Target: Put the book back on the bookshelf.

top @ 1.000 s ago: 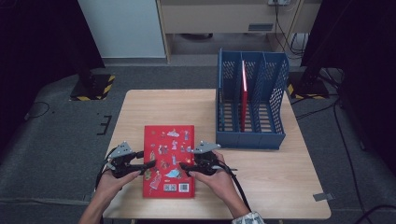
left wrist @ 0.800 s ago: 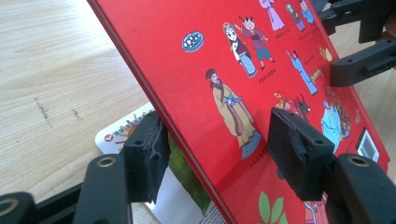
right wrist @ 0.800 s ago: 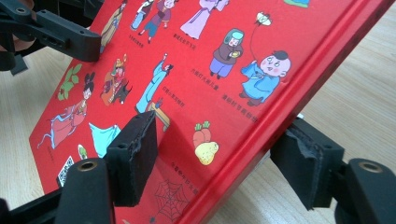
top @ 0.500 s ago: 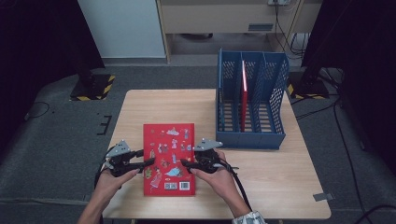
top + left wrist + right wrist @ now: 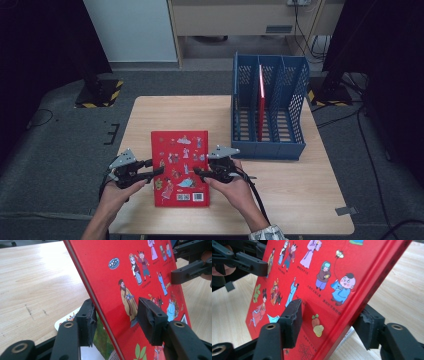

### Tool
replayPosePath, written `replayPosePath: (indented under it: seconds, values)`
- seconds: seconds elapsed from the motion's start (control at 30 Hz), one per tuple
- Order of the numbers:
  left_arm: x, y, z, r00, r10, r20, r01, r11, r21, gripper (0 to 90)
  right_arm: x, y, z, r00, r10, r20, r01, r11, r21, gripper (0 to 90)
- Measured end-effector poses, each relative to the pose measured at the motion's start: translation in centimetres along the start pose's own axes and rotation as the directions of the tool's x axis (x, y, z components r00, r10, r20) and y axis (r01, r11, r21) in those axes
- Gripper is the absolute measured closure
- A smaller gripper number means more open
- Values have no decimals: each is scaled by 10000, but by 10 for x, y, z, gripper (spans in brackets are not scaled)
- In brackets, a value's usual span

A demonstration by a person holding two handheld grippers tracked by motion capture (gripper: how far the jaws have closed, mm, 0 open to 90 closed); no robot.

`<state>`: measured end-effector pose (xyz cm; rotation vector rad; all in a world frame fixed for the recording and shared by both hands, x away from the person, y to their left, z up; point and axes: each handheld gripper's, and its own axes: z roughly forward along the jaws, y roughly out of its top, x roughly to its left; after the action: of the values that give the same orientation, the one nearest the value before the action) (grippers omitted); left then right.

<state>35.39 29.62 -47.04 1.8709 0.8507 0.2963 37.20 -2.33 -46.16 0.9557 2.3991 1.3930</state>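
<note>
Red hardcover book [image 5: 180, 167], glossy cover with cartoon figures, lies near the front edge of the wooden table [image 5: 300, 200]. Left gripper [image 5: 154, 172] straddles its left edge, right gripper [image 5: 199, 173] its right edge; both jaw pairs have just been closing, narrow, foam pads [image 5: 150, 318] not yet pressing. Blue perforated plastic file rack [image 5: 270, 112] well apart behind, bare tabletop between.

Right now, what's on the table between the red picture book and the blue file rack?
Nothing: in the high view, bare wooden table separates the red picture book from the blue file rack. The right gripper sits at the book's near right edge.
</note>
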Motion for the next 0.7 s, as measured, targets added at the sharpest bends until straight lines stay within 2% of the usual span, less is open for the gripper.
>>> replayPosePath:
  seconds: [0.37, 0.47, 0.57, 0.7]
  values:
    - [1, 5, -6, 9998, -112, 178, 113, 9999, -38, 558, -1, 8, -5, 10000, -22, -24, 22, 10000, -21, 476]
    - [2, 6, -9, 9989, -326, 346, 330, 9994, -111, 589, -2, 9, -6, 9999, 60, -107, -60, 10000, -25, 494]
    - [2, 8, -11, 9989, -266, 396, 271, 9996, -112, 605, -5, 10, -8, 9994, 229, -257, -231, 9997, -84, 511]
    - [1, 10, -13, 9990, -237, 375, 241, 9997, -89, 615, -3, 13, -10, 9998, 93, -200, -94, 9999, -70, 519]
